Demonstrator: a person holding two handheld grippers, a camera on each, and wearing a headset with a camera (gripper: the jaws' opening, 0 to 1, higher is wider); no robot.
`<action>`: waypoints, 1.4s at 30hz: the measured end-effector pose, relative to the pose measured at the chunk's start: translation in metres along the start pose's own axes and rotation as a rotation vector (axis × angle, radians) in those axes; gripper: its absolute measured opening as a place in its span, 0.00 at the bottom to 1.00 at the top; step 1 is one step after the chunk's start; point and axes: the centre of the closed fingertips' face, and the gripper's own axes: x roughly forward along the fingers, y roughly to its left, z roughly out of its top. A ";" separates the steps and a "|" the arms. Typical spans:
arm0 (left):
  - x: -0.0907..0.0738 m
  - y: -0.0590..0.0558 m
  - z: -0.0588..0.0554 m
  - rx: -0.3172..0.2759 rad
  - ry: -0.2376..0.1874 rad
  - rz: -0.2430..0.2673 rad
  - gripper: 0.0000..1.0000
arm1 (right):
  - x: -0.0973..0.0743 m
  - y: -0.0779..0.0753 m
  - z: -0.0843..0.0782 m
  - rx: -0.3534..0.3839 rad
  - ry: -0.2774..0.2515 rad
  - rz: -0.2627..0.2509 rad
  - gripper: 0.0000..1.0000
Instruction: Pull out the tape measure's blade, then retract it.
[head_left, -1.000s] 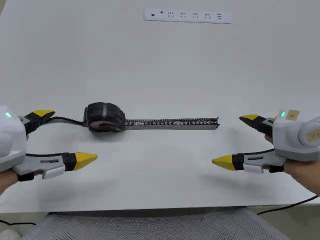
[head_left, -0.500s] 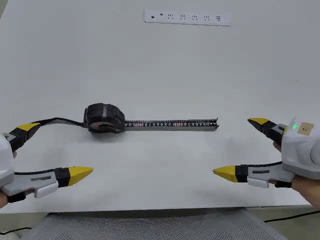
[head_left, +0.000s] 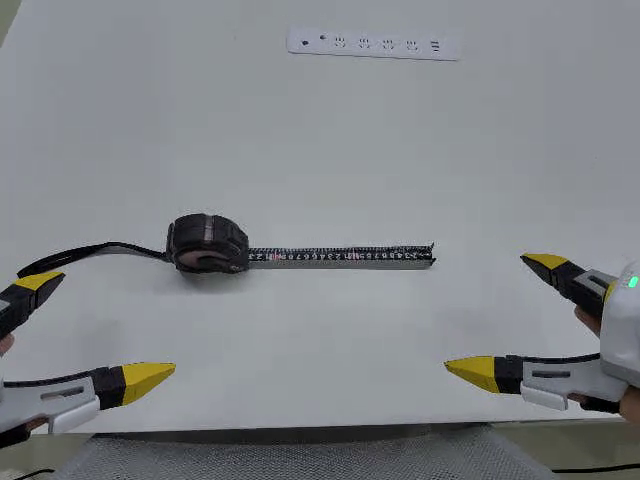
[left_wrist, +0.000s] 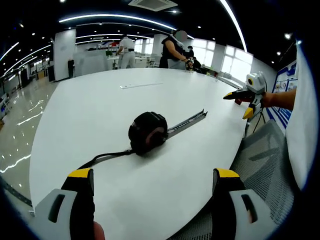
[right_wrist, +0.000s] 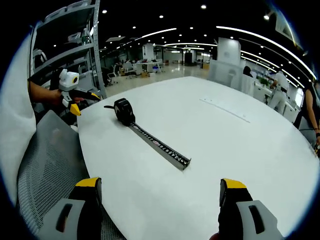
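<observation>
A black tape measure (head_left: 207, 243) lies on the white table (head_left: 320, 140), its blade (head_left: 340, 256) drawn out to the right and flat on the surface, ending in a hook. A black wrist strap (head_left: 95, 252) trails left from the case. My left gripper (head_left: 90, 328) hangs open at the near left edge, well short of the case (left_wrist: 148, 131). My right gripper (head_left: 507, 315) is open at the near right, apart from the blade's end (right_wrist: 184, 163). Nothing sits between either pair of jaws. The case (right_wrist: 123, 110) lies far off in the right gripper view.
A white power strip (head_left: 373, 43) lies at the table's far side. A grey mesh chair seat (head_left: 300, 455) sits under the near edge. People stand at the far end of the table (left_wrist: 172, 47) in the left gripper view.
Both grippers have drawn back toward the near table edge and slightly outward, away from the tape measure. The tape measure and its extended blade have stayed put.
</observation>
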 end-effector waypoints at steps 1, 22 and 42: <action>-0.001 0.000 0.000 -0.001 -0.003 -0.002 0.97 | 0.000 0.001 -0.002 0.002 0.002 0.005 0.99; -0.006 -0.008 0.002 0.002 -0.019 -0.005 0.96 | -0.008 0.004 -0.011 0.047 -0.016 -0.023 0.99; -0.006 -0.010 0.000 -0.003 -0.018 -0.007 0.96 | -0.008 0.008 -0.013 0.055 -0.018 -0.017 0.99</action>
